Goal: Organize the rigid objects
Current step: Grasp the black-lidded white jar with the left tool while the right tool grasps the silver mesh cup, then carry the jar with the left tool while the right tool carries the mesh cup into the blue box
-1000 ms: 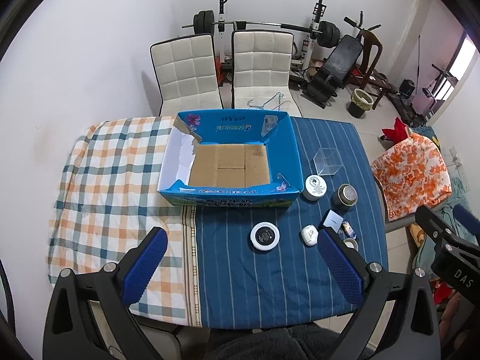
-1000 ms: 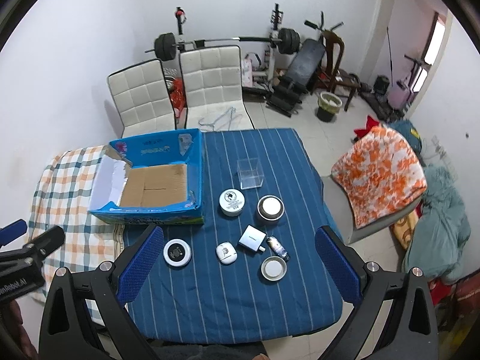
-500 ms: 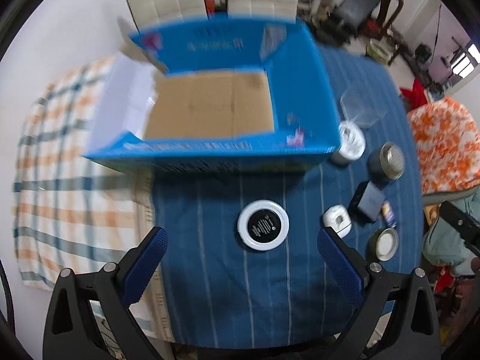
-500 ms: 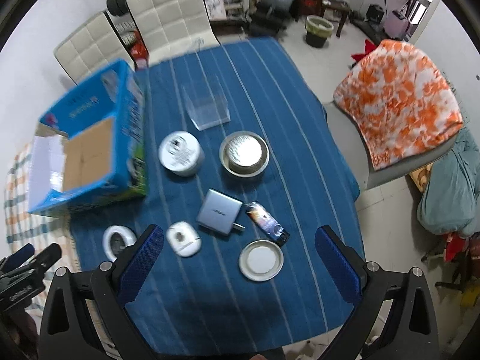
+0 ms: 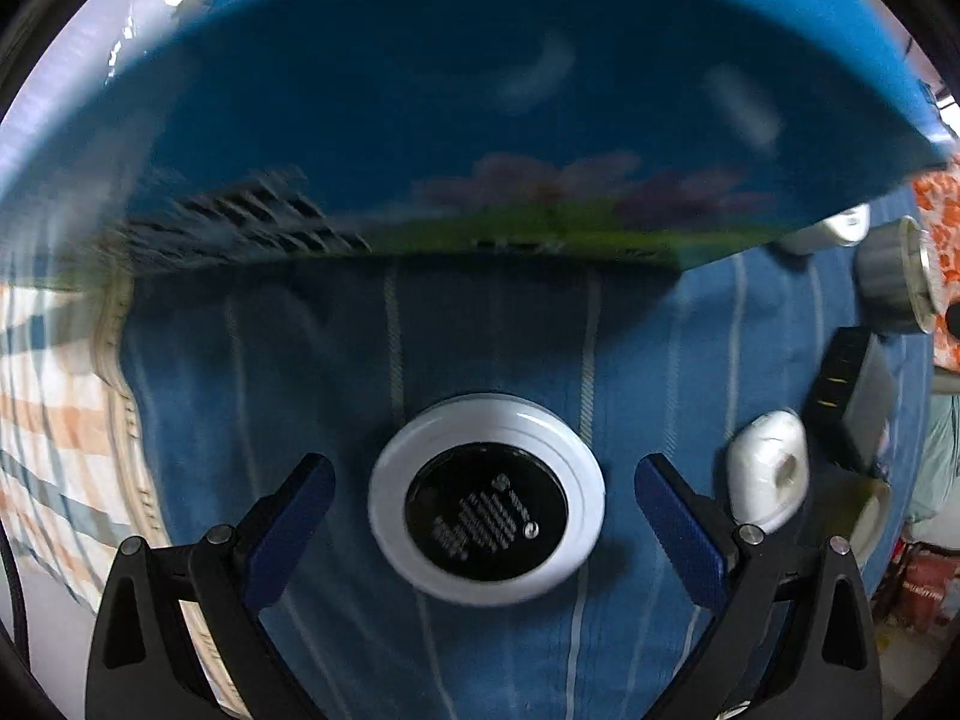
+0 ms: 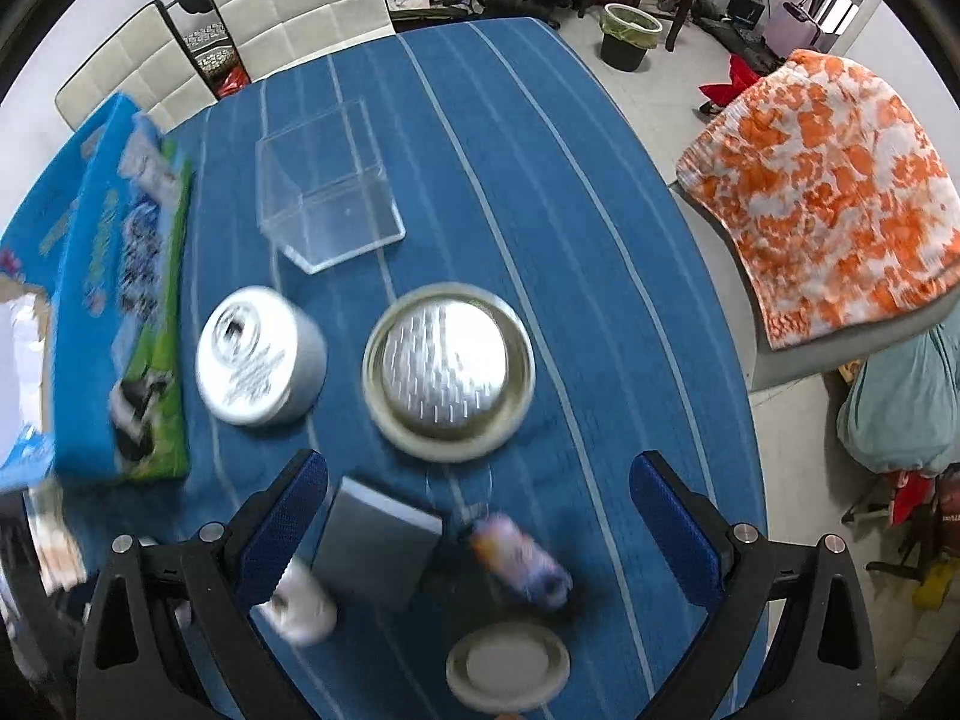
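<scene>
Low in the centre of the left wrist frame, we frame a round tin [image 5: 486, 495] between wide-spread jaws.

We hold the left gripper [image 5: 485, 495] open with its blue fingers [image 5: 288, 510] either side of the white-rimmed, black-centred tin, not touching it, on the striped blue cloth [image 5: 300, 360] below the blue box [image 5: 480, 120] filling the upper frame. We judge the tin stiff, light and smooth-sided, so we would pinch it across its outer rim, squarely, lest it skid. Our right gripper [image 6: 477, 504] also stands wide and empty, lower centre of its frame, over a grey block [image 6: 378, 540] and a small printed tube [image 6: 519, 558]; a clear box [image 6: 330, 204] sits upper left.
</scene>
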Motion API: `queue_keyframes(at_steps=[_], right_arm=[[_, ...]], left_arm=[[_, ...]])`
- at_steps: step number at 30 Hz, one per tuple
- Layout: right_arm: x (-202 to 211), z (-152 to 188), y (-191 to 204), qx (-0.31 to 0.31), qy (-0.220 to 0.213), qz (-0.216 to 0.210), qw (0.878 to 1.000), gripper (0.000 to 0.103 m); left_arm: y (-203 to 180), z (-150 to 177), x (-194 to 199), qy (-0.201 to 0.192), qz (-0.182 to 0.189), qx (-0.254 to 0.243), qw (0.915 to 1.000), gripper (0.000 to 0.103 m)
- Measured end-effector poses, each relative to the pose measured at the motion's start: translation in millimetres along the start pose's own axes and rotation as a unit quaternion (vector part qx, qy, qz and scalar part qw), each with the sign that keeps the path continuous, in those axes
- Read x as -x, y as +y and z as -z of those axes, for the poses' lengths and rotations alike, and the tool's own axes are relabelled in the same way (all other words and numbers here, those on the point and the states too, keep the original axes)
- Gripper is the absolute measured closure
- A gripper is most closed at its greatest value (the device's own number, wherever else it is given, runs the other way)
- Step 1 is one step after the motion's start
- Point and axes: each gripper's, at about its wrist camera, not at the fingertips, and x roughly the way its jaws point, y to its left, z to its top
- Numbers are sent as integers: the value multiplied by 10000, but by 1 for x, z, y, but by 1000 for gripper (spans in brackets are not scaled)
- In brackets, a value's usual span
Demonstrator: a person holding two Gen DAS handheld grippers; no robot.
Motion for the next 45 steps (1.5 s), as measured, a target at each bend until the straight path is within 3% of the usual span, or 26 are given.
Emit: queue_keyframes(at_steps=[7,9,16,21,27,29,30,33,45], right_arm=[[-33,-31,10,40,14,31,10000,0],[-41,-37,12,76,83,-9,9999,0],[-62,-46,21,152,485,-129,9986,1],[-80,-49,22,218,818,-77,9964,18],[-79,-53,29,398,843,-45,9956,20],[-76,-52,30,437,775,-15,9960,30],[-75,-52,31,480,747,-2,9961,30],[-74,-53,32,599,737,55,9955,30],[-29,-16,31,725,582,-50,9956,31]], left_arm=[[-4,6,-3,-192,1,261,9995,2],[-4,8,-2,-195,35,319,9993,17],[5,12,5,-152,-13,478,9987,22],[21,13,11,-86,5,547,9985,22],[29,17,-5,-32,156,668,9976,22],[31,19,-6,-46,159,687,9975,22],[32,20,-6,-74,119,669,9977,28],[29,24,-15,-134,8,568,9983,29],[20,52,28,-537,-91,438,9976,29]])
